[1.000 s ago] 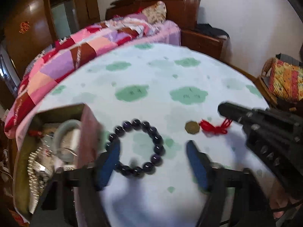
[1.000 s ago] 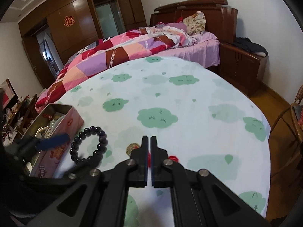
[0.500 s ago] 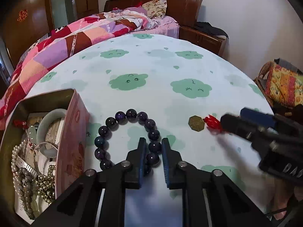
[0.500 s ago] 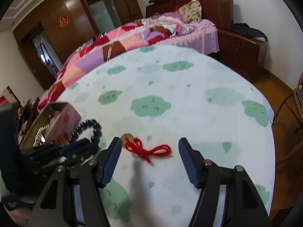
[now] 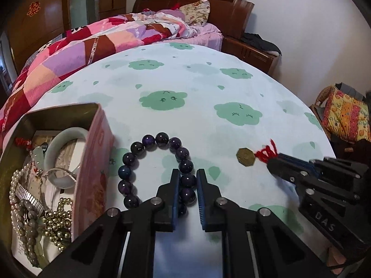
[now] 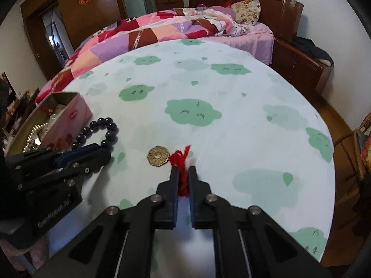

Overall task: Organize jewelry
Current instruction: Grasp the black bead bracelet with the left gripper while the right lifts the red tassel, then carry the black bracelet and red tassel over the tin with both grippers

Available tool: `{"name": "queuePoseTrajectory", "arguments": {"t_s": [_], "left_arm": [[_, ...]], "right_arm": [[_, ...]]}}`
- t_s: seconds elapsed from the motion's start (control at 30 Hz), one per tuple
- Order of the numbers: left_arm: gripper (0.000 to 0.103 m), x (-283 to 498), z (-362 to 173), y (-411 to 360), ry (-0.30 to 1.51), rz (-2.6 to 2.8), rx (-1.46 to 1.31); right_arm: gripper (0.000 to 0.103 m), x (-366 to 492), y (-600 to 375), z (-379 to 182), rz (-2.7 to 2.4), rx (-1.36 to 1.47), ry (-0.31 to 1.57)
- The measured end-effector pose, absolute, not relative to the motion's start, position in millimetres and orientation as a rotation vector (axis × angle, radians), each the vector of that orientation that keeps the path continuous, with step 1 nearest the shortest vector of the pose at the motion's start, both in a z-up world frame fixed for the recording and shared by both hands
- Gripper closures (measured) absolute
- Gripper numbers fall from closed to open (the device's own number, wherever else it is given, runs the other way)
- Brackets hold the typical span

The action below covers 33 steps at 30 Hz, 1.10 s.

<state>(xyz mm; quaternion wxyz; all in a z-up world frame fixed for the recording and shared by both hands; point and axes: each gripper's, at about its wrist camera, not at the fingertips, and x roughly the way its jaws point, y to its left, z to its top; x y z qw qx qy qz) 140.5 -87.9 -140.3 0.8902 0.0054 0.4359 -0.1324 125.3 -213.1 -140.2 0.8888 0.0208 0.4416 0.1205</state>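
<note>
- While both tools worked over the round table (image 5: 231,88), the left gripper (image 5: 187,180) was clamped on the near side of the dark bead bracelet (image 5: 148,140), with beads pinched between its two blue-lined fingers (image 5: 175,192).
- That bracelet lay flat on the cloud-print cloth, just beside the pink wall of the open tin box (image 5: 92,162), near it but outside it.
- Inside the tin lay a pale green bangle (image 5: 62,136), a pearl strand (image 5: 14,180), a string of gold beads (image 5: 58,220) and a metal watch band (image 5: 25,194), all heaped together.
- Further right, the right gripper (image 6: 183,173) was closed on the red cord (image 6: 182,159), which bunched up between its fingers (image 6: 174,185) and stuck out past the tips.
- At the far end of the cord, the brass octagonal charm (image 6: 158,156) rested on the cloth, just left of the fingertips and well apart from the tin.
- From the left wrist view, the same charm (image 5: 245,157) sat right of the bracelet, with the right gripper (image 5: 274,163) reaching in from the side.
- Behind the table stood a bed with a patchwork quilt (image 6: 148,32) and a dark wooden headboard (image 6: 266,0).
</note>
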Motion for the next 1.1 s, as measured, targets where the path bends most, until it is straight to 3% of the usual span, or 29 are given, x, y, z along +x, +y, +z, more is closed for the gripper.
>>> {"name": "queuePoseTrajectory", "arguments": {"t_s": [1.1], "left_arm": [[0.090, 57, -40, 7, 0.673, -0.196, -0.097]], "right_arm": [[0.094, 85, -148, -25, 0.462, 0.030, 0.639]]}}
